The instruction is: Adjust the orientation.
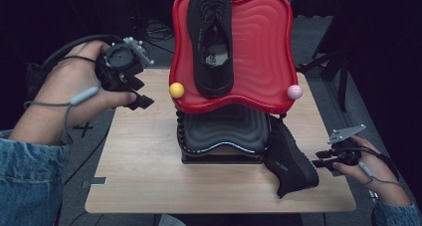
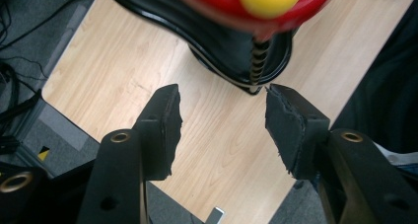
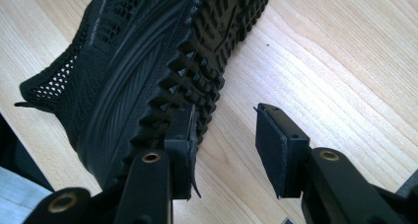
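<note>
A black shoe point(image 1: 211, 42) lies on the red upper tray point(image 1: 261, 52) of a two-tier rack, toe pointing away. A second black shoe point(image 1: 291, 161) lies on its side on the wooden table point(image 1: 144, 161), against the rack's right side, its treaded sole point(image 3: 217, 41) facing my right gripper. My right gripper point(image 1: 318, 159) is open at the shoe's heel; one pad point(image 3: 182, 135) sits close against the sole edge, and bare wood shows between the jaws. My left gripper point(image 1: 137, 94) is held above the table's left rear corner, open and empty point(image 2: 222, 93), pointing down toward the rack's base.
The rack's black lower tray point(image 1: 224, 129) sits under the red one on a spring post point(image 2: 256, 61). A yellow ball point(image 1: 176, 90) and a pink ball point(image 1: 294, 92) cap the red tray's front corners. Cables and dark floor surround the table.
</note>
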A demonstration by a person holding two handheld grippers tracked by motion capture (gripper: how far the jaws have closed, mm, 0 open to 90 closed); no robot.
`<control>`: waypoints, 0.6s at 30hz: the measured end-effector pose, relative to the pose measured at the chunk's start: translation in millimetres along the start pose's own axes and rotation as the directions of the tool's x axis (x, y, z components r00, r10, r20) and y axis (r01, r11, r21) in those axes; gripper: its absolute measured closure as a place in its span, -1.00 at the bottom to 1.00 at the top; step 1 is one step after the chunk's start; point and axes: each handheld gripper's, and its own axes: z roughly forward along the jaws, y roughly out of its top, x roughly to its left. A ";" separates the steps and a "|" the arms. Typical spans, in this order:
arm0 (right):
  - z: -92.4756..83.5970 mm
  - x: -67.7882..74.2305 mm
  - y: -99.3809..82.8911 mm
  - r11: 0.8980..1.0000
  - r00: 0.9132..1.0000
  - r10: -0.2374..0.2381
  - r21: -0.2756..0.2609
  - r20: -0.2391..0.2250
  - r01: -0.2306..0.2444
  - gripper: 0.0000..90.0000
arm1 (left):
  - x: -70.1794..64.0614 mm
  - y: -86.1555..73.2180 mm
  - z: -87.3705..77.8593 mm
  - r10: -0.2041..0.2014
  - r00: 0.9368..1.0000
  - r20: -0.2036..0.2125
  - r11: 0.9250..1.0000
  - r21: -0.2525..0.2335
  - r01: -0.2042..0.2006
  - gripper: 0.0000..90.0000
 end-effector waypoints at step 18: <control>-7.3 0.1 19.3 0.998 0.999 -0.042 -0.053 -0.011 0.041 0.38 | 7.6 -45.8 93.1 -0.089 0.994 0.061 0.996 0.026 0.087 -0.16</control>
